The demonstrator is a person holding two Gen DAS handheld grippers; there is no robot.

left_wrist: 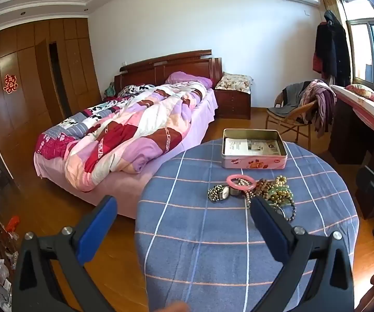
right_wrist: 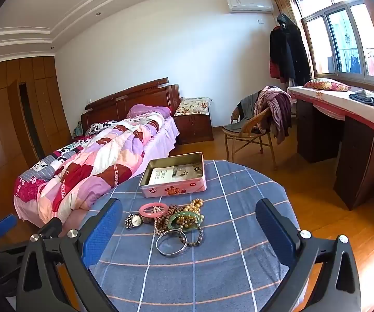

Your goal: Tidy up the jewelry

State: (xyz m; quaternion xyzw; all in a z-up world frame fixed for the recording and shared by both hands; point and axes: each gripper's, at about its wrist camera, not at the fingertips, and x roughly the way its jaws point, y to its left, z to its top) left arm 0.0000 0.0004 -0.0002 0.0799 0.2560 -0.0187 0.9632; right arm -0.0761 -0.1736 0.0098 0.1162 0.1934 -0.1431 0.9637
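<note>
Nothing is sorted yet, by my reading. The jewelry (right_wrist: 171,221) lies heaped at the middle of the bench (right_wrist: 213,273); the tin (right_wrist: 172,175) beside its far edge holds only paper. The left tool (left_wrist: 184,208) and right tool (right_wrist: 189,215) gape wide, empty.

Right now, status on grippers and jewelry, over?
Left hand-held gripper open, empty; right hand-held gripper open, empty. Tangled jewelry pile on blue checked tablecloth. Pink rectangular tin open beyond, path unobstructed.
</note>
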